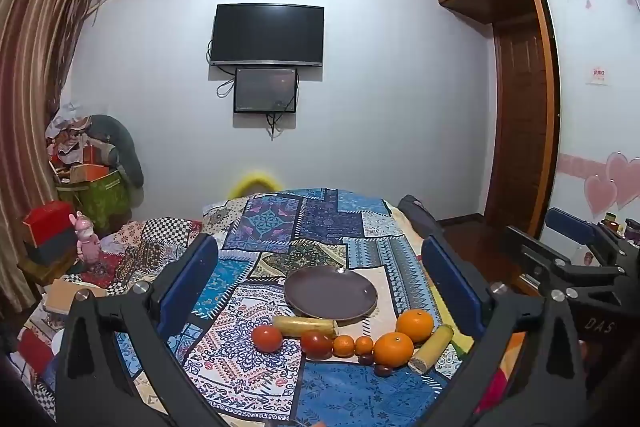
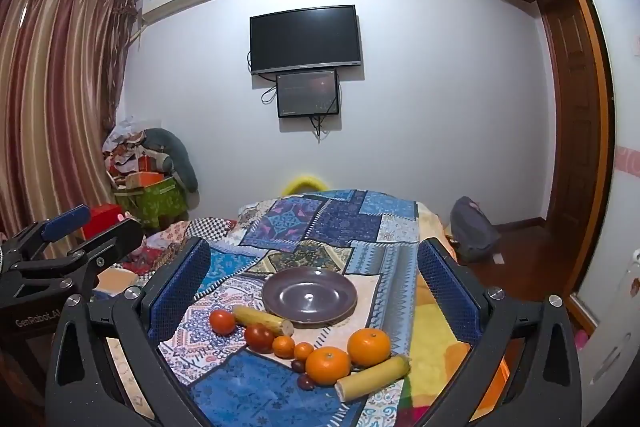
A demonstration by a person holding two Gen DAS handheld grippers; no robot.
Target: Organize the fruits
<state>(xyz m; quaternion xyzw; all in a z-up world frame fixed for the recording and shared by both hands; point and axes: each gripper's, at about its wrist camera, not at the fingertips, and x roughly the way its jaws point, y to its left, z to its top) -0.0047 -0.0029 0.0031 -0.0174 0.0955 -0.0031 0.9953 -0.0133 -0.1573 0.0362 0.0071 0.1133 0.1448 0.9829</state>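
Note:
A bare dark purple plate (image 1: 330,291) (image 2: 309,295) lies on the patchwork cloth. In front of it sits a row of fruit: two tomatoes (image 1: 267,338) (image 2: 222,321), two small tangerines (image 1: 344,345) (image 2: 283,346), two large oranges (image 1: 393,349) (image 2: 328,365), two small dark fruits (image 1: 383,370) (image 2: 306,381) and two yellow cylindrical pieces (image 1: 431,349) (image 2: 374,377). My left gripper (image 1: 319,245) (image 2: 92,227) is open, above the near edge. Beside it on the right, my right gripper (image 2: 313,247) (image 1: 548,233) is also open. Nothing is between either pair of fingers.
The patchwork cloth (image 1: 280,227) covers a table that ends beyond the plate. Left of it are a checked quilt, a pink toy (image 1: 86,239) and piled boxes. A dark backpack (image 2: 474,231) sits on the wooden floor at the right, near the wardrobe.

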